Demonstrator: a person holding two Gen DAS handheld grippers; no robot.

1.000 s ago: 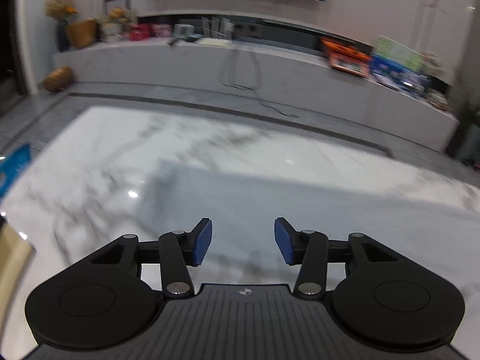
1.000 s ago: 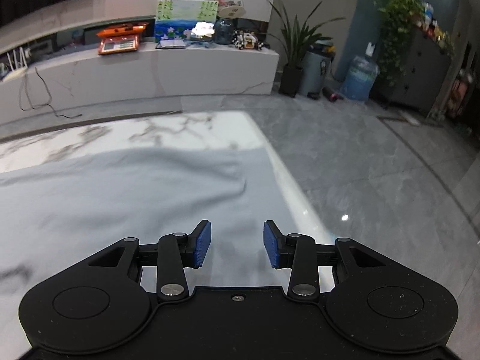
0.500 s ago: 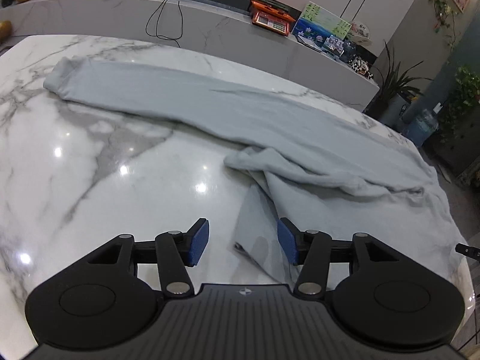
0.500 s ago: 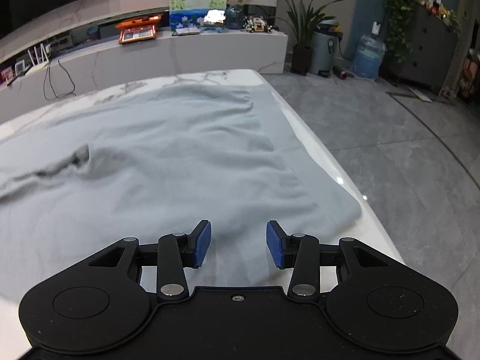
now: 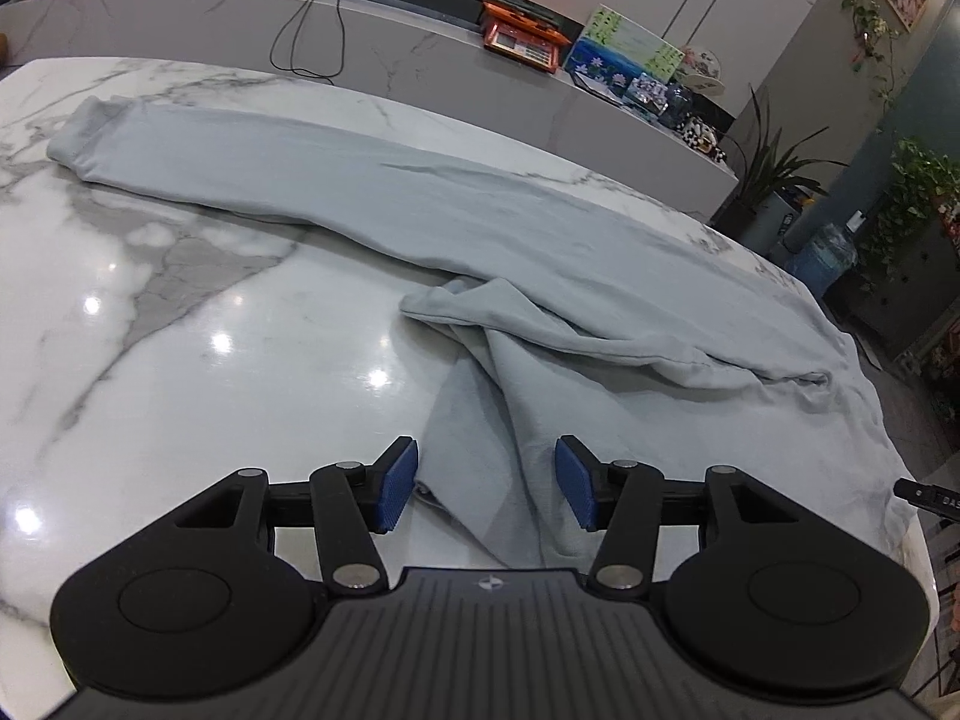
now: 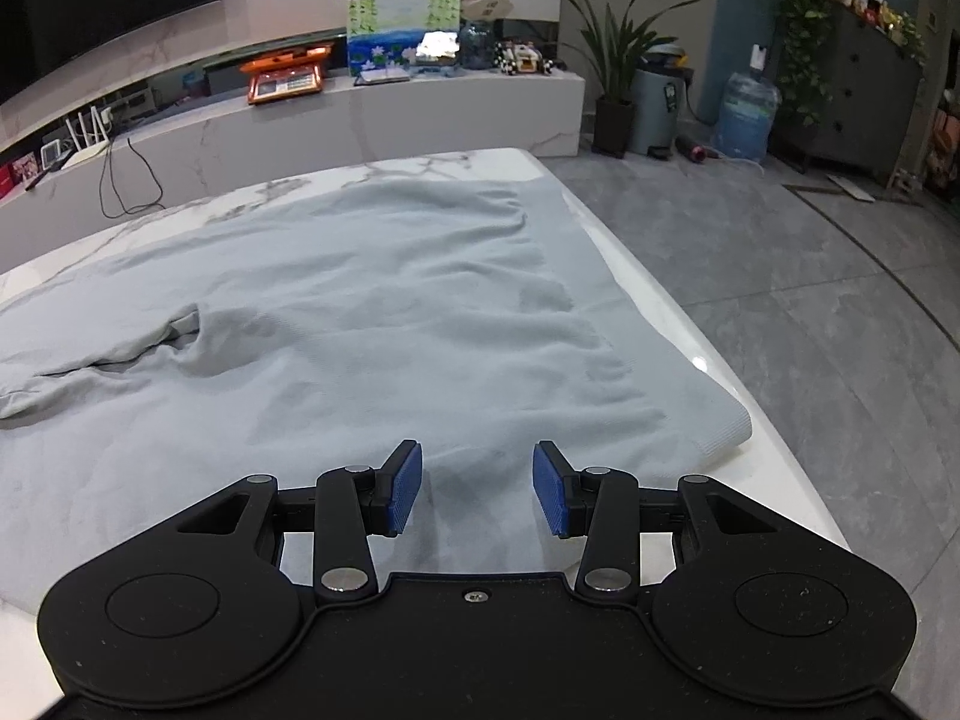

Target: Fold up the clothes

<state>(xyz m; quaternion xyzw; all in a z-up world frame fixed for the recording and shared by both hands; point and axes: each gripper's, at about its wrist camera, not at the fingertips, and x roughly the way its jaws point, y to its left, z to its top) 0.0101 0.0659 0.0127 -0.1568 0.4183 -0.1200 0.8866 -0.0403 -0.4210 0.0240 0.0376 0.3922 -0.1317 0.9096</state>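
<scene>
Fabric fills both views: the pale grey garment [image 5: 600,276] lies spread on the white marble table [image 5: 150,312], one long sleeve running to the upper left of the left wrist frame, a second bunched at centre. Your left gripper [image 5: 486,492] hangs over a folded edge with its blue pads apart, holding nothing. Your right gripper [image 6: 477,495] is likewise spread wide above the garment's body near the ribbed hem [image 6: 714,438] at lower right.

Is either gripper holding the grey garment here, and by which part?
Neither. The left gripper and right gripper are open above the grey garment; nothing is held.
</scene>
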